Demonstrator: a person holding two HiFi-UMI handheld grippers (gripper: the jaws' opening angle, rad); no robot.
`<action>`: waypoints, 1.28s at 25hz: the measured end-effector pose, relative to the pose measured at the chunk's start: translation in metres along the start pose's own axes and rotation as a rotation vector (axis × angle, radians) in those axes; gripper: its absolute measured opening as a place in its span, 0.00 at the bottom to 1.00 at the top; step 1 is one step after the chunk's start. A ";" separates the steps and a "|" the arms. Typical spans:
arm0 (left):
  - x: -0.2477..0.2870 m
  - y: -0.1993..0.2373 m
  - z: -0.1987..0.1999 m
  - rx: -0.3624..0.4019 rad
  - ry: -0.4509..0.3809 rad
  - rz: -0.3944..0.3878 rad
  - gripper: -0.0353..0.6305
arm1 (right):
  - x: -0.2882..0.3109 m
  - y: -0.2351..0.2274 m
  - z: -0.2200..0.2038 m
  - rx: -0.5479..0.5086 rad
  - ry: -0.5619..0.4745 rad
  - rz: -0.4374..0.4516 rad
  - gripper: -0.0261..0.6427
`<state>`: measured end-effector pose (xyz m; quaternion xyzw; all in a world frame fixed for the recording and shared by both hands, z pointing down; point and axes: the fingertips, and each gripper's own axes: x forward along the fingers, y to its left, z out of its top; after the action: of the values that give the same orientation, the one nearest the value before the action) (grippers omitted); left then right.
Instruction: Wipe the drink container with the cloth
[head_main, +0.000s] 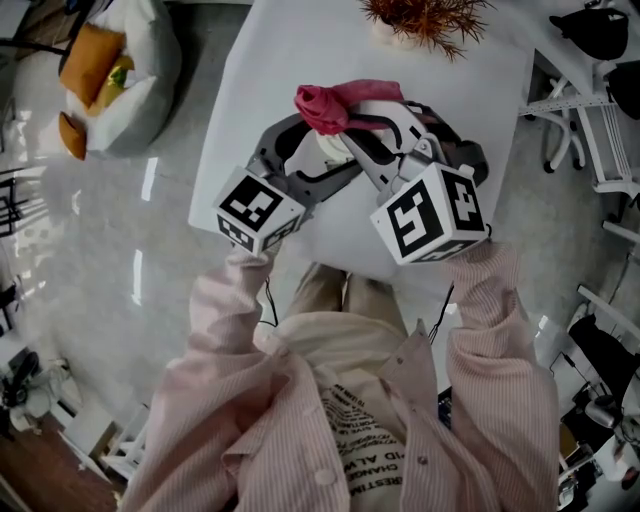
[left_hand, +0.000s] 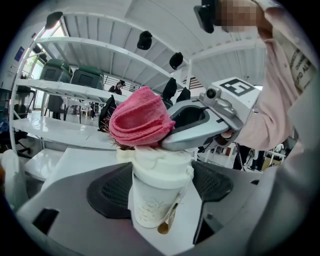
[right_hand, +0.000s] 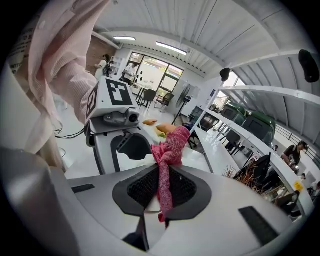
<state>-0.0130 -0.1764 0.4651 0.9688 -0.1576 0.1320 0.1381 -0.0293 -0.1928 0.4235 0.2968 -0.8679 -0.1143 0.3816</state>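
1. Pink striped sleeves (head_main: 480, 330) are nearest; both grippers are held out over the near table edge, marker cubes close together
2. left gripper (left_hand: 162, 186): jaws clasped on the drink container (left_hand: 155, 205), a white lidded paper cup, upright, with a pad on each side of the body just under the lid
3. right gripper (right_hand: 159, 189): jaws clenched on the pink cloth (right_hand: 169, 150); a short tail hangs below the pads, the rest is bunched beyond them
4. The cloth wad sits on the cup lid, touching it; the right gripper reaches the lid from the cup's right
5. The cup is over the white table (head_main: 250, 110), near half, about mid-width; can't tell if its base is resting or lifted
6. Bare tabletop lies left of and beyond the cup; the slanted left table edge is near the left gripper, with open floor past it
7. Spiky plant (head_main: 425, 18) at the far table edge, well apart from the cup
8. White bag (head_main: 120, 70) on the floor far left; white rack (head_main: 590, 130) just beside the right table edge
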 end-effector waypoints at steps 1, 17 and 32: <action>0.000 0.000 0.000 -0.001 -0.004 0.000 0.60 | 0.000 0.000 0.000 0.007 0.004 0.007 0.10; 0.000 0.001 0.000 -0.002 -0.022 -0.003 0.60 | -0.006 0.009 -0.001 0.030 0.107 0.089 0.10; -0.002 0.001 0.001 -0.008 -0.027 -0.002 0.60 | -0.024 0.036 -0.001 0.066 0.128 0.176 0.10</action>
<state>-0.0151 -0.1766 0.4639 0.9701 -0.1591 0.1184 0.1400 -0.0311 -0.1497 0.4250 0.2387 -0.8677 -0.0328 0.4348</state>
